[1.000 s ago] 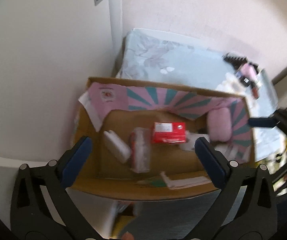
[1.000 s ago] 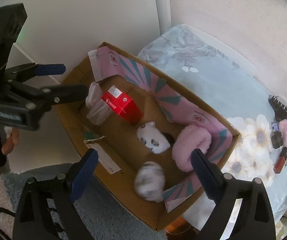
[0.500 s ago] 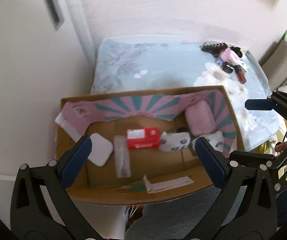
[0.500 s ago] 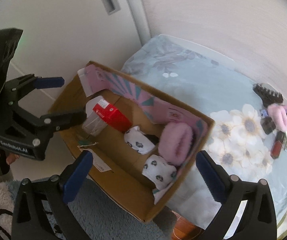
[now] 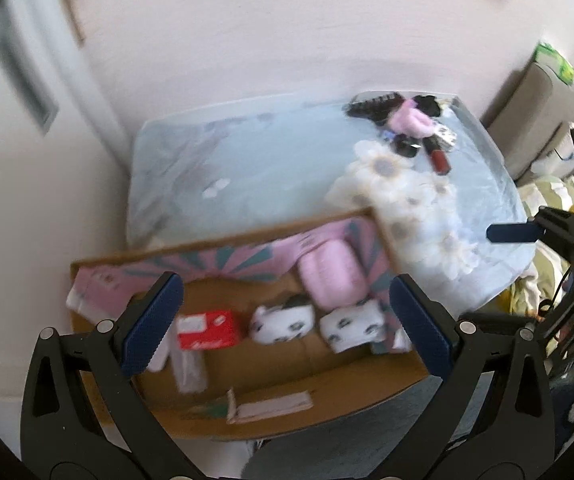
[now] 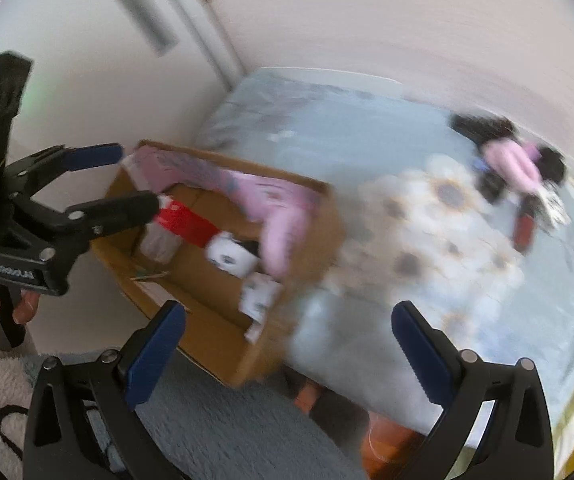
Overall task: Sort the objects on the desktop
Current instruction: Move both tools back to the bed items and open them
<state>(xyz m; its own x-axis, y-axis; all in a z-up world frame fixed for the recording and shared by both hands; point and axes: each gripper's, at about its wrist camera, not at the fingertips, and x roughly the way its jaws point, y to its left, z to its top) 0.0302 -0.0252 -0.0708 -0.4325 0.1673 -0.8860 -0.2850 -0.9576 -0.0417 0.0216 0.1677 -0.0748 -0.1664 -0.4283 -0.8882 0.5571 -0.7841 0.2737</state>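
Observation:
A brown cardboard box (image 5: 311,408) with a pink and teal liner holds a red carton (image 5: 206,329), two white panda-print pouches (image 5: 281,322), a pink fluffy item (image 5: 333,274) and clear packets. It also shows in the right wrist view (image 6: 207,344). On the floral table (image 5: 271,160) a cluster lies at the far right: a black comb, a pink fluffy clip (image 5: 409,120) and a red tube (image 5: 439,158); the clip also shows in the right wrist view (image 6: 513,164). My left gripper (image 5: 287,320) is open and empty above the box. My right gripper (image 6: 287,344) is open and empty over the box's right end.
A white door and wall stand left of the table. Grey carpet (image 6: 215,432) lies below the box. A beige chair or bin (image 5: 535,120) stands at the right of the table. Both views are motion-blurred.
Both grippers have swung to the right, from the box toward the table's right side. The cluster of small items is now nearer the middle of both views. Both stay open.

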